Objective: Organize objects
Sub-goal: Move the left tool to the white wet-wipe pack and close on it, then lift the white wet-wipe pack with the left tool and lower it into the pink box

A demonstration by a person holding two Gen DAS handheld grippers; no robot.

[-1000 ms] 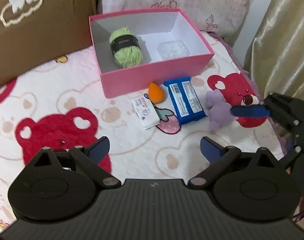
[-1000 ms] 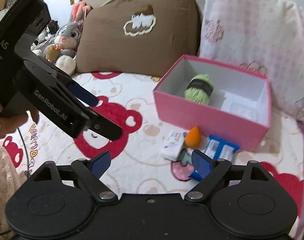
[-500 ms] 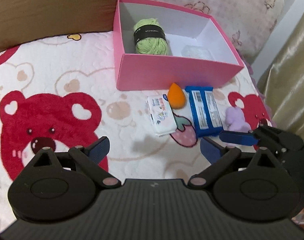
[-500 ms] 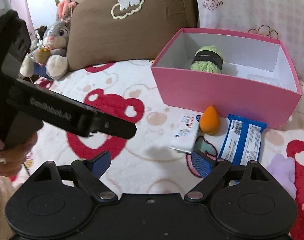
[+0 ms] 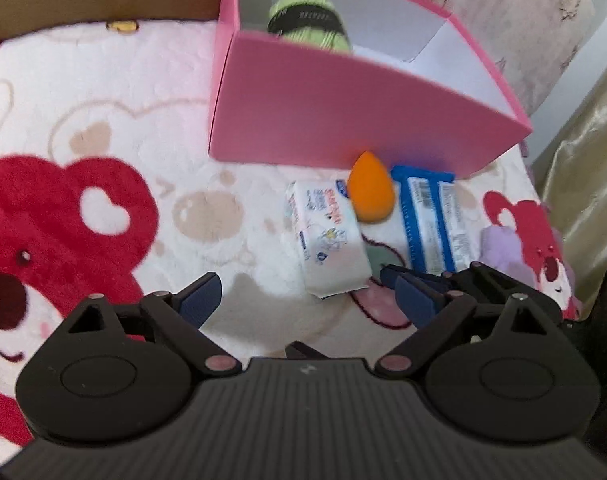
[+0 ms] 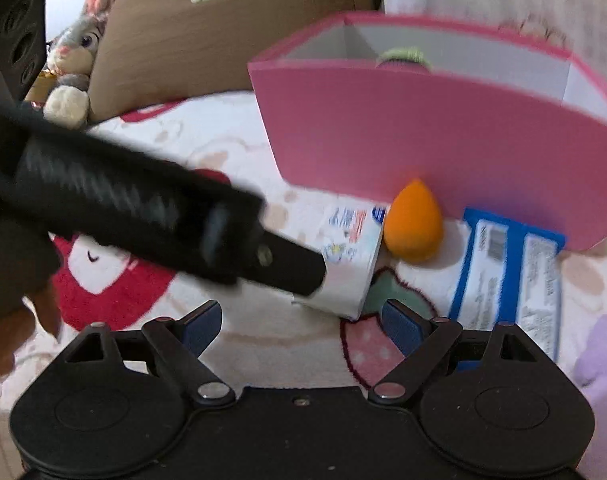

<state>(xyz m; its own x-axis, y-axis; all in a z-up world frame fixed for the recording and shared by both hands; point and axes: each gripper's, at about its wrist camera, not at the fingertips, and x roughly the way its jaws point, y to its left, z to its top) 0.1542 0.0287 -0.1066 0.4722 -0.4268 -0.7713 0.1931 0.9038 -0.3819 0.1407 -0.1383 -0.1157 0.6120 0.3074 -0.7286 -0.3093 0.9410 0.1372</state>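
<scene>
2 grippers hang low over the bear-print blanket (image 5: 103,128), both with their blue-padded jaws spread apart and nothing between them. The left gripper (image 5: 299,300) points at the white tissue pack (image 5: 327,236), which lies flat just ahead of its fingers; in the right wrist view one black finger of that gripper crosses in front of the pack and hides its near left corner, though contact cannot be told. The right gripper (image 6: 299,322) sits just short of the same pack (image 6: 353,264), with a blue wrapped packet (image 6: 507,280) lying just beyond its right finger. An orange teardrop sponge (image 5: 371,192) rests between the tissue pack and the blue packet (image 5: 435,224), close against the front wall of the pink box (image 5: 343,120). Inside the box, near its back left corner, sits 1 ball of green yarn (image 5: 307,20) with a dark band. A small lilac plush (image 5: 503,252) lies to the right of the blue packet. Behind the box lean a brown pillow (image 6: 223,28) and a pale floral pillow (image 5: 523,28), and a grey bunny toy (image 6: 77,60) sits at the far left of the right wrist view
</scene>
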